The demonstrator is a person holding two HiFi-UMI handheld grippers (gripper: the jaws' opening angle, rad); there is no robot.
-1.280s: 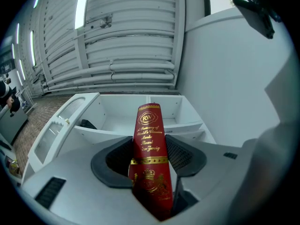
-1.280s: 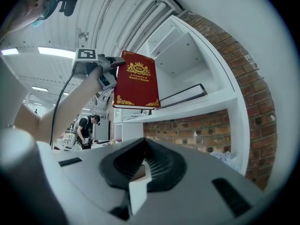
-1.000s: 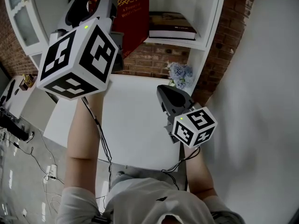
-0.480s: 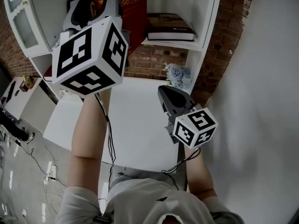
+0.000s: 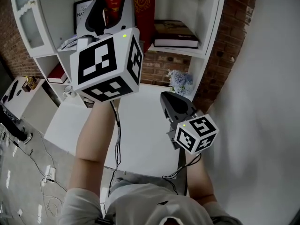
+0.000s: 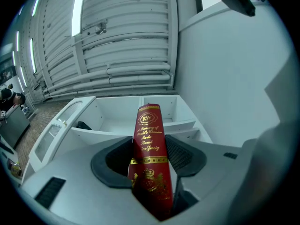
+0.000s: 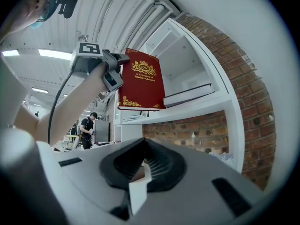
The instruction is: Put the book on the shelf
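A red book with gold lettering (image 6: 149, 125) stands upright between the pads of my left gripper (image 6: 150, 150), which is shut on its spine end. In the head view the left gripper (image 5: 112, 13) is raised high at the white shelf (image 5: 206, 41), with the red book (image 5: 143, 1) in the middle compartment. The right gripper view shows the book (image 7: 140, 81) with its lower edge just over the shelf board (image 7: 201, 108); I cannot tell whether they touch. My right gripper (image 5: 169, 102) hangs lower over the white table (image 5: 136, 130), shut and empty.
A dark book (image 5: 176, 34) lies flat on the same shelf board, to the right of the red one. A framed print (image 5: 84, 11) stands in the left compartment. Pale blue flowers (image 5: 180, 81) sit against the brick wall (image 5: 161, 62). Cables lie on the floor at the left.
My left gripper has carried the red book to the right and deeper into the shelf compartment. The right gripper has stayed almost where it was.
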